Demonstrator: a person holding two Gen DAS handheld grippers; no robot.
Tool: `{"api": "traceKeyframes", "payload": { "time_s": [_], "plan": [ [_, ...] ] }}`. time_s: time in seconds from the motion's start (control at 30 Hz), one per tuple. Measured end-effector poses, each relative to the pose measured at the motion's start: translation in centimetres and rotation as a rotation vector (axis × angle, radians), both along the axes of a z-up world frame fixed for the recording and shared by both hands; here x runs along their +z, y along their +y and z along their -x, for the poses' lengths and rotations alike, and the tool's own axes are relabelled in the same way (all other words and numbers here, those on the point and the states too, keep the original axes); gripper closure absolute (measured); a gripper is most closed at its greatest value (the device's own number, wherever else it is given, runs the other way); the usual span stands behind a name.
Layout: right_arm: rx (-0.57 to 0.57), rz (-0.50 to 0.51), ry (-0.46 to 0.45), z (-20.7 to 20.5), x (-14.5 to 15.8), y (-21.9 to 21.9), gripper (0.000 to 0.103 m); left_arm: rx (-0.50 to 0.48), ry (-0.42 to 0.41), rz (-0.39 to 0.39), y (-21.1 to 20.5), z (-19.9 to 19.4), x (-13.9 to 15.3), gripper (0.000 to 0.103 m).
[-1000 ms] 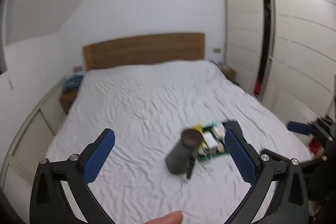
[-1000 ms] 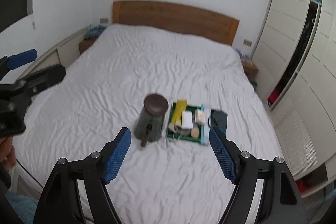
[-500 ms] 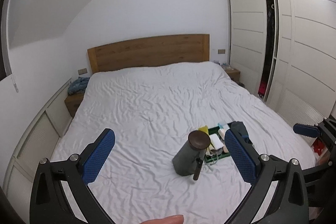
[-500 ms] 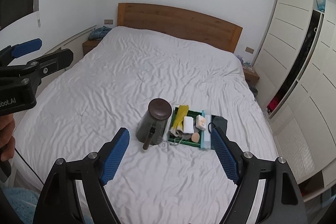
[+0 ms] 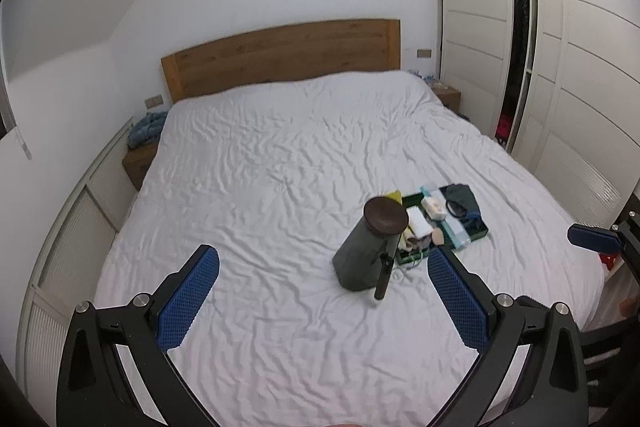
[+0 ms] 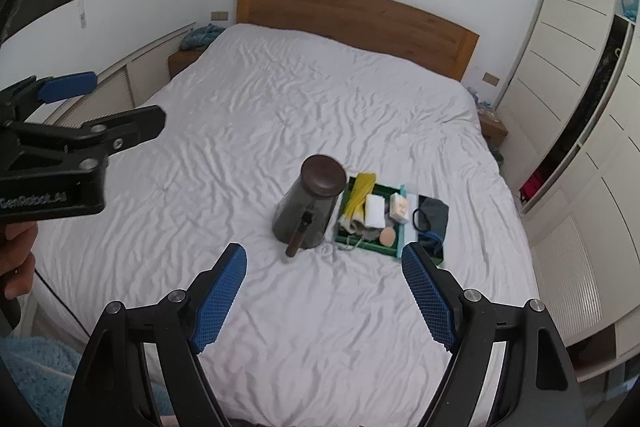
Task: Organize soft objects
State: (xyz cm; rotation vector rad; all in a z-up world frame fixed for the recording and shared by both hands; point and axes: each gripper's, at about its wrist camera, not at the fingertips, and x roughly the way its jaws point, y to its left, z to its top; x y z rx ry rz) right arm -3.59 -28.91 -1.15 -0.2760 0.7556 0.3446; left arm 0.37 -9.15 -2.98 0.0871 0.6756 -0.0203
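On the wide bed with a wrinkled white sheet (image 6: 248, 115), a dark grey cylindrical container with a brown lid (image 6: 310, 205) stands just left of a shallow green tray (image 6: 347, 237) holding a yellow cloth (image 6: 360, 193), a white sponge (image 6: 375, 210) and a round beige puff (image 6: 388, 237). They sit toward the bed's right edge, near the foot. Broad bare sheet lies left and beyond. The left gripper (image 5: 323, 293) and right gripper (image 6: 323, 293) hover with fingers wide and empty.

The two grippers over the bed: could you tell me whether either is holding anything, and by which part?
Nothing is held. The left gripper and right gripper both stand open and empty above the white bedsheet.
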Motion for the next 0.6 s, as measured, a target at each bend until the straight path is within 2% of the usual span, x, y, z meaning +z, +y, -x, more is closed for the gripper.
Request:
{"api": "traceKeyframes", "payload": {
  "time_s": [0.17,0.5,0.6],
  "plan": [
    [0.012,0.005,0.017,-0.2,-0.3,0.4,0.022,0.019,0.028,-0.014,0.3,0.1,-0.7,0.001],
    [0.012,0.001,0.002,0.6,-0.4,0.4,0.022,0.025,-0.072,-0.044,0.7,1.4,1.2,0.001],
    [0.023,0.002,-0.005,1.1,-0.5,0.7,0.022,0.021,-0.076,-0.050,0.9,1.5,1.4,0.001]
  ]
}}
